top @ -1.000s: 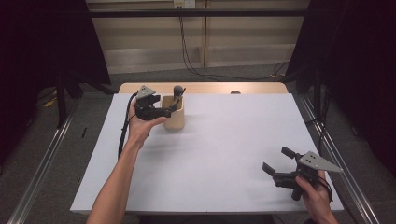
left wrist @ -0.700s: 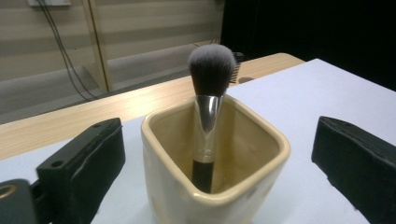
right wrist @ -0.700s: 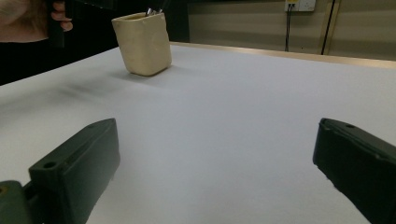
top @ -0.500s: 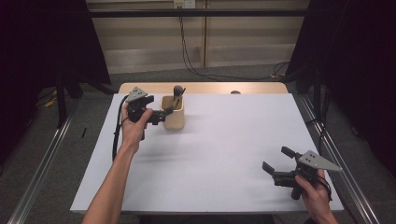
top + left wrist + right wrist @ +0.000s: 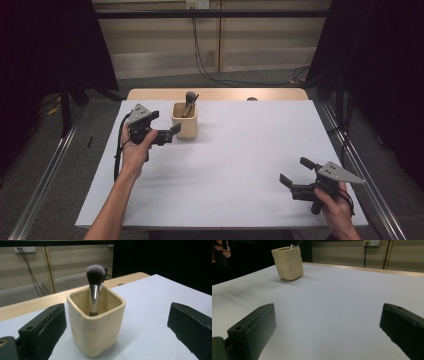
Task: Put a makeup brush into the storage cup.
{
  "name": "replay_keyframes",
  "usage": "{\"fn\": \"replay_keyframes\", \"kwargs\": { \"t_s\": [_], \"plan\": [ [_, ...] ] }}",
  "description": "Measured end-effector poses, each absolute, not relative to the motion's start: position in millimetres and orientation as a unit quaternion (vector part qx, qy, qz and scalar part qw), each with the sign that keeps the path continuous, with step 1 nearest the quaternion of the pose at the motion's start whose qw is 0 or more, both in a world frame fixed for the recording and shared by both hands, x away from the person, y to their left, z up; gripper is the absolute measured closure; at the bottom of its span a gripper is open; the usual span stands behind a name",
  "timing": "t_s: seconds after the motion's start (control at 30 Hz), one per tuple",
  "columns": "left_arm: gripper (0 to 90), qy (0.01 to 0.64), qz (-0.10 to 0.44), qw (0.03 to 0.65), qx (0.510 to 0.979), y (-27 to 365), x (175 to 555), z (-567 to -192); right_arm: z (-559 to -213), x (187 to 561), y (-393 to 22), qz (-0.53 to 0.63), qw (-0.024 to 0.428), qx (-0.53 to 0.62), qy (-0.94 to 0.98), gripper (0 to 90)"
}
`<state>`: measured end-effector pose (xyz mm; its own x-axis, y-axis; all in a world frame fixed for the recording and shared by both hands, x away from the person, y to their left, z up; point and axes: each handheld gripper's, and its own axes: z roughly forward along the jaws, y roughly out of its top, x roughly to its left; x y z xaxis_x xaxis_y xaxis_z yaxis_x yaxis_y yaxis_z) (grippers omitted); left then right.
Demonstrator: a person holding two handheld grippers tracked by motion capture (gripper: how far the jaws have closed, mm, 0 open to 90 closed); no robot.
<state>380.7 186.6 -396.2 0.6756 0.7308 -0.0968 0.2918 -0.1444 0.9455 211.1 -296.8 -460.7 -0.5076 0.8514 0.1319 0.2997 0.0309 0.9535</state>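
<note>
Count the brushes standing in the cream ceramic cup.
1 for certain: a silver-ferruled makeup brush with dark bristles stands bristles-up, leaning in the cream square ceramic cup. A thin dark stem just behind it may be a second one, mostly hidden.

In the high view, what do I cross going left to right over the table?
left gripper → cream cup holding a makeup brush → bare white table → right gripper

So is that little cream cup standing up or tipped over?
Upright. The cream cup sits flat on the white table, mouth upward, with a makeup brush leaning inside.
</note>
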Motion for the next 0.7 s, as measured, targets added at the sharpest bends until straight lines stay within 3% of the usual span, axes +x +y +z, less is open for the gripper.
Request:
{"fn": "replay_keyframes", "kwargs": {
  "t_s": [0.7],
  "plan": [
    [5.2,0.347,0.205,0.557,0.726,206,340,-403,-460,210,-298,0.548,0.256,0.427,0.672,0.0]
  ]
}}
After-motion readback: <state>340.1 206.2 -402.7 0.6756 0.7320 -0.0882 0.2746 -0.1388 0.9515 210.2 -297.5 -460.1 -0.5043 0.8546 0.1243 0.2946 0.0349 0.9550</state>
